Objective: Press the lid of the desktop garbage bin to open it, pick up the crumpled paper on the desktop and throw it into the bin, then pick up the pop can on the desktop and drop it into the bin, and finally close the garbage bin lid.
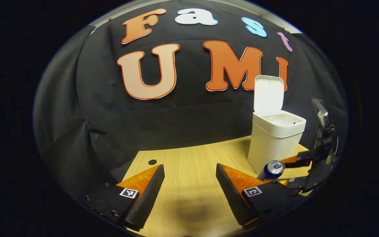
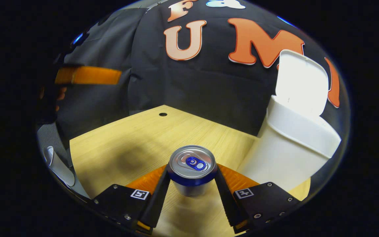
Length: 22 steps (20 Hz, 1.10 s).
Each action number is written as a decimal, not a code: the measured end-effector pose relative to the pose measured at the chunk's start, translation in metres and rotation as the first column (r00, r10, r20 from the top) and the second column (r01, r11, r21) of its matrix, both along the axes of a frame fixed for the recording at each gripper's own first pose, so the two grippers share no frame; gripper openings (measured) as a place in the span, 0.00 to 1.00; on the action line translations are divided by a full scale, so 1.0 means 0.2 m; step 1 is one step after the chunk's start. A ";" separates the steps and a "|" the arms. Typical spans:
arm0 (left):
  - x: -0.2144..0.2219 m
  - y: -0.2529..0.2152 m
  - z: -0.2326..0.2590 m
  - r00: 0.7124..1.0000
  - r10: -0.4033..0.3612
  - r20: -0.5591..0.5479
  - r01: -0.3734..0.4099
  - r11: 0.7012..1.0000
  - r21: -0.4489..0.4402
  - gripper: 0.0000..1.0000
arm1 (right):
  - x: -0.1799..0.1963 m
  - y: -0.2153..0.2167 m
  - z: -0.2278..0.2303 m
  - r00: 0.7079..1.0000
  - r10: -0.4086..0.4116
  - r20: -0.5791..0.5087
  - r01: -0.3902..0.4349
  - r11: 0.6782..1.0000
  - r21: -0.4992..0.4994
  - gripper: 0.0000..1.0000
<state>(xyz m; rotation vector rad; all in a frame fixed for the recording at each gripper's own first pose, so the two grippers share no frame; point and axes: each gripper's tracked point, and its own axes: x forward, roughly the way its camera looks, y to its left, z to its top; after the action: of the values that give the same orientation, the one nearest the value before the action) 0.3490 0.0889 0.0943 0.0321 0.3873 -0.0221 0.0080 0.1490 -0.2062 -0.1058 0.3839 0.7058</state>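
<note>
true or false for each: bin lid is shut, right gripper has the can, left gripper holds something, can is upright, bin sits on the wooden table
1. The bin lid is shut. False: it stands raised above the open bin.
2. The right gripper grips the can. True.
3. The left gripper holds something. False: its fingers are apart with nothing between.
4. The can is upright. True in the right gripper view.
5. The bin sits on the wooden table. True.

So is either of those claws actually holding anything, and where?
Yes. The right gripper holds the can by its sides, just under the top rim. The left gripper is open, holding nothing.
</note>
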 end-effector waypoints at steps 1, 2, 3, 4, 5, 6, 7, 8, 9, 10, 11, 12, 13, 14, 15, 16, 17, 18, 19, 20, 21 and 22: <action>0.00 0.01 -0.02 1.000 0.002 -0.005 -0.002 1.000 -0.009 1.00 | 0.00 -0.02 0.06 1.000 -0.014 0.005 0.014 1.000 0.010 0.79; -0.01 0.01 -0.04 1.000 0.003 -0.010 -0.003 1.000 -0.021 1.00 | -0.01 -0.06 0.11 0.999 -0.030 0.016 0.030 0.999 0.013 0.79; -0.01 0.01 -0.06 1.000 0.005 -0.014 -0.005 1.000 -0.031 1.00 | -0.01 -0.09 0.17 0.999 -0.042 0.029 0.042 0.999 0.012 0.79; -0.01 0.02 -0.08 1.000 0.005 -0.016 -0.006 0.999 -0.038 1.00 | -0.01 -0.12 0.24 0.997 -0.055 0.050 0.055 0.998 0.011 0.79; -0.01 0.03 -0.09 1.000 0.006 -0.018 -0.007 0.999 -0.042 1.00 | 0.00 -0.15 0.30 0.995 -0.066 0.070 0.065 0.998 0.008 0.79; 0.00 0.03 -0.10 1.000 0.007 -0.021 -0.007 0.999 -0.046 1.00 | 0.01 -0.18 0.36 0.993 -0.080 0.086 0.080 0.997 0.006 0.79; 0.00 0.04 -0.12 1.000 0.008 -0.026 -0.009 0.999 -0.046 1.00 | 0.04 -0.23 0.42 0.990 -0.102 0.098 0.104 0.995 -0.005 0.79; 0.00 0.05 -0.14 0.999 0.007 -0.032 -0.008 0.999 -0.045 1.00 | 0.05 -0.26 0.47 0.987 -0.118 0.111 0.120 0.993 -0.009 0.79; 0.00 0.06 -0.14 0.999 0.008 -0.031 -0.010 0.999 -0.044 1.00 | 0.07 -0.29 0.53 0.983 -0.137 0.125 0.139 0.990 -0.007 0.79; 0.00 0.06 -0.15 0.999 0.010 -0.032 -0.011 0.999 -0.045 1.00 | 0.09 -0.33 0.59 0.978 -0.155 0.136 0.157 0.988 -0.003 0.79; 0.00 0.07 -0.16 0.999 0.014 -0.032 -0.015 0.999 -0.047 1.00 | 0.12 -0.36 0.64 0.974 -0.173 0.145 0.175 0.985 0.001 0.79; -0.02 0.08 -0.16 0.999 0.019 -0.031 -0.020 0.999 -0.048 1.00 | 0.15 -0.39 0.70 0.970 -0.189 0.154 0.191 0.982 0.005 0.79; -0.02 0.10 -0.17 0.999 0.025 -0.032 -0.027 0.999 -0.047 1.00 | 0.19 -0.43 0.75 0.964 -0.207 0.167 0.209 0.978 0.005 0.79; -0.03 0.11 -0.18 0.999 0.032 -0.033 -0.034 0.998 -0.045 1.00 | 0.23 -0.47 0.80 0.957 -0.223 0.186 0.227 0.974 0.004 0.79; -0.04 0.13 -0.19 0.999 0.039 -0.037 -0.041 0.998 -0.043 1.00 | 0.27 -0.51 0.83 0.948 -0.241 0.206 0.246 0.969 0.001 0.79; -0.04 0.15 -0.20 0.998 0.049 -0.043 -0.051 0.998 -0.041 1.00 | 0.31 -0.55 0.87 0.941 -0.257 0.221 0.265 0.964 -0.004 0.79; -0.05 0.17 -0.20 0.997 0.061 -0.043 -0.062 0.997 -0.042 1.00 | 0.35 -0.59 0.90 0.933 -0.272 0.237 0.282 0.959 -0.010 0.79; -0.06 0.19 -0.20 0.997 0.071 -0.041 -0.073 0.996 -0.044 1.00 | 0.40 -0.62 0.93 0.924 -0.287 0.253 0.301 0.954 -0.017 0.79; -0.06 0.21 -0.19 0.996 0.081 -0.041 -0.083 0.996 -0.044 1.00 | 0.45 -0.65 0.95 0.916 -0.298 0.267 0.315 0.949 -0.022 0.79; -0.07 0.23 -0.19 0.995 0.094 -0.038 -0.095 0.995 -0.042 1.00 | 0.49 -0.67 0.97 0.909 -0.310 0.277 0.329 0.944 -0.025 0.79; -0.07 0.25 -0.19 0.994 0.106 -0.038 -0.107 0.993 -0.039 1.00 | 0.53 -0.69 0.97 0.904 -0.316 0.287 0.336 0.941 -0.022 0.78; -0.07 0.27 -0.18 0.992 0.117 -0.038 -0.119 0.992 -0.038 1.00 | 0.57 -0.70 0.97 0.900 -0.322 0.295 0.342 0.939 -0.019 0.79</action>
<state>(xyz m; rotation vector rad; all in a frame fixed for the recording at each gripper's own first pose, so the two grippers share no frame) 0.3342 0.1438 0.0579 -0.0305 0.4238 0.0864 0.1227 0.0093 -0.0127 -0.2024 0.1391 0.3297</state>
